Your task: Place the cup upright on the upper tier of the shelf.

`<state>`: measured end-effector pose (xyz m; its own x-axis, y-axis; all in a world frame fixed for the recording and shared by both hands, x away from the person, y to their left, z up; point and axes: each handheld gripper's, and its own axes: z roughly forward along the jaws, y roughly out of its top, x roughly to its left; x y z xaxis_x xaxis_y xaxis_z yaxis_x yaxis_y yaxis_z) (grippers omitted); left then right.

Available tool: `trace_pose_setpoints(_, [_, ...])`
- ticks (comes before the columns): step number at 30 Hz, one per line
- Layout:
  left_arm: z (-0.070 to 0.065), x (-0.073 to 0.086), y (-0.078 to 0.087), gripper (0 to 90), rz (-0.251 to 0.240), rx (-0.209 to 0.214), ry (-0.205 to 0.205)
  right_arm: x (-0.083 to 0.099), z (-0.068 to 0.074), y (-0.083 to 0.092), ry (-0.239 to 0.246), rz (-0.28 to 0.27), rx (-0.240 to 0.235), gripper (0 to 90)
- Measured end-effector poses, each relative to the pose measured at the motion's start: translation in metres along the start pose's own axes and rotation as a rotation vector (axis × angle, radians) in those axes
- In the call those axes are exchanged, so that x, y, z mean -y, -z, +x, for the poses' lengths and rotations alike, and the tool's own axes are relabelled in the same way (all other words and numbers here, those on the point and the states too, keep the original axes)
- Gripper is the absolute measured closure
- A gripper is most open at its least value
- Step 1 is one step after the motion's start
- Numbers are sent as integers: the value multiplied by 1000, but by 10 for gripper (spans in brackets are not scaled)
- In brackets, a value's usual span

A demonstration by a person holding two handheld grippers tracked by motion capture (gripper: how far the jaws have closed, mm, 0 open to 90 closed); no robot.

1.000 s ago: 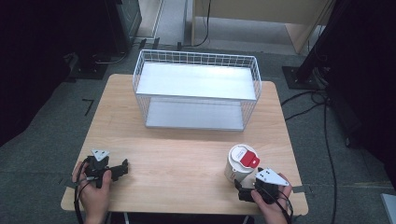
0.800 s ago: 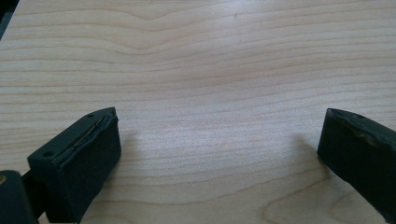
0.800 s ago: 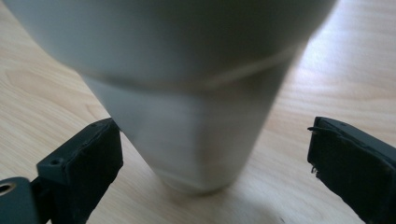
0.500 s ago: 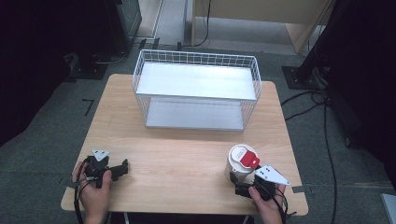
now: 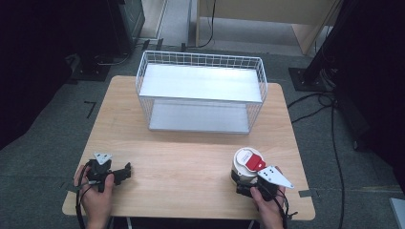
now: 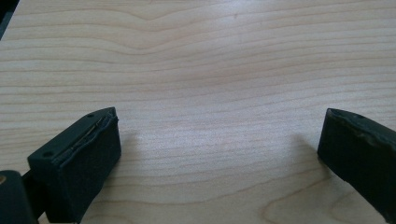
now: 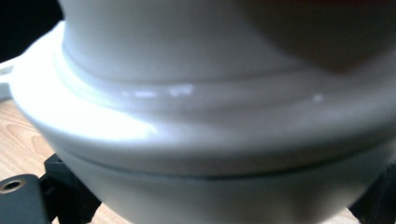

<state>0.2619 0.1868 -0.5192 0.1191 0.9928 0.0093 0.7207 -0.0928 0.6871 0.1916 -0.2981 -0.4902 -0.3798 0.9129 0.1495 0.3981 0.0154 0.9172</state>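
White container [image 5: 247,166] with a red and white lid stands near the front right edge of the wooden table [image 5: 191,157], and the right gripper [image 5: 252,187] is closed around its lower body from the person's side. Left gripper [image 5: 125,172] rests on bare wood at the front left, jaws spread wide with nothing between them. Farther back sits a white wire basket [image 5: 200,90]
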Motion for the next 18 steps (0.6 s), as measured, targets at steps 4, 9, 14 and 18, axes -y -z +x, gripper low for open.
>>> trace_pose_setpoints(4, [0,0,0,0,1,0,0,0,0,-1,-5,-5,0,55])
trace_pose_setpoints(9, [0,0,0,0,1,0,0,0,-2,-3,-7,-12,-13,52])
trace_pose_setpoints(14, [0,0,0,0,1,0,0,0,-1,-3,4,-16,-8,60])
trace_pose_setpoints(18, [0,0,0,0,0,0,0,1,-1,-2,9,-25,-6,64])
